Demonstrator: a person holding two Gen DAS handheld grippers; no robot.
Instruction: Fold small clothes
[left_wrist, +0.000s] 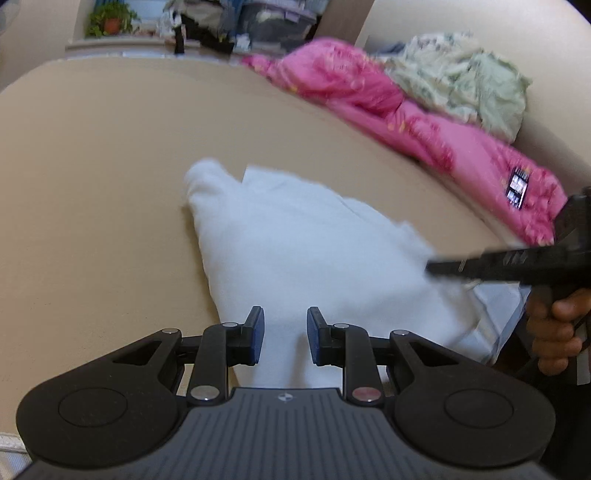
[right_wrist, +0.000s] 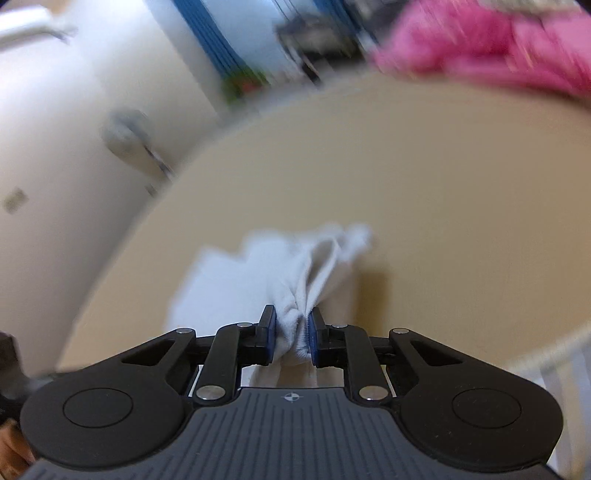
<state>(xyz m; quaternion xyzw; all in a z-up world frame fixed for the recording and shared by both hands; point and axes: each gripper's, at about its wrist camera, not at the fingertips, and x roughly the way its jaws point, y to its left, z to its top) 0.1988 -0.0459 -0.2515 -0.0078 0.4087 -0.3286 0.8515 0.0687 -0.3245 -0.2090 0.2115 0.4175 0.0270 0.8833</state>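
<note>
A broad tan bed surface (left_wrist: 110, 177) fills the room's middle, with a pink blanket (left_wrist: 369, 92) and a pale green heap (left_wrist: 472, 81) bunched along its far edge. The white garment (left_wrist: 295, 251) lies partly folded near the front of the bed. The right gripper (right_wrist: 291, 332) pinches a gathered edge of it, the cloth bunched tight between the pads. The left gripper (left_wrist: 285, 334) hovers over the near end, fingers spread and holding nothing. To fold it well, I'd carry the pinched edge across low and evenly, and let the free gripper pin the near end so nothing drags.
</note>
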